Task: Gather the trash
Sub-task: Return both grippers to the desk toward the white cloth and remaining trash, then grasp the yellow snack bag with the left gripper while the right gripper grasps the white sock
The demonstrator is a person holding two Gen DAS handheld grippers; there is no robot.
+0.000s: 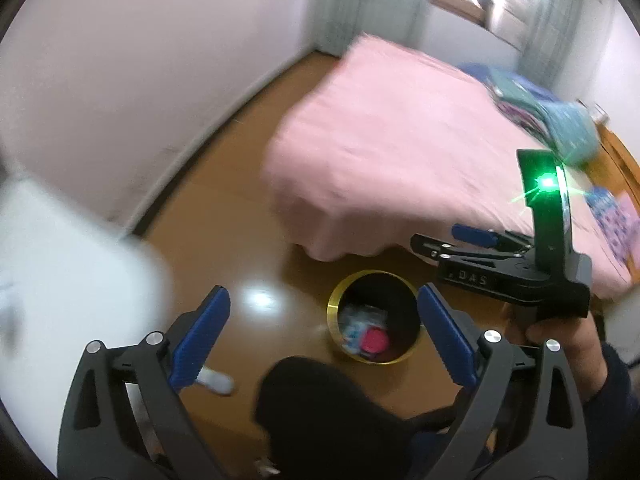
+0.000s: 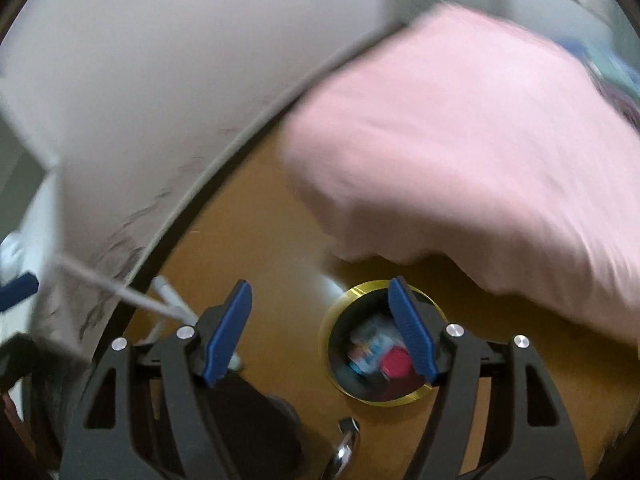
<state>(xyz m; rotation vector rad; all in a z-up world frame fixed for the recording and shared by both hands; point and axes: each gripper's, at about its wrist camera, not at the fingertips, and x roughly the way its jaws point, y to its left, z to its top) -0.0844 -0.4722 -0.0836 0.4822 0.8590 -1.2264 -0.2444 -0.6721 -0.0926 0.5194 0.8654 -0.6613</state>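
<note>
A round bin with a yellow rim (image 1: 334, 304) stands on the brown floor beside the bed. Inside it lie a blue-and-white wrapper (image 1: 356, 322) and a red piece (image 1: 376, 340). My left gripper (image 1: 322, 292) hovers above the bin, open, with nothing between its blue pads. The right gripper (image 1: 434, 240) shows at the right, held by a hand, also above the floor near the bin. In the right wrist view the right gripper (image 2: 319, 284) is open and empty above the bin (image 2: 384, 400), whose red piece (image 2: 396, 364) and wrapper (image 2: 368, 340) show.
A bed with a pink cover (image 1: 400, 152) fills the right side, with folded clothes (image 1: 560, 120) on it. A white wall (image 1: 120, 80) and white furniture (image 1: 60, 260) stand left. A dark shape (image 1: 320, 408) lies on the floor below the bin. White cables (image 2: 168, 300) run by the wall.
</note>
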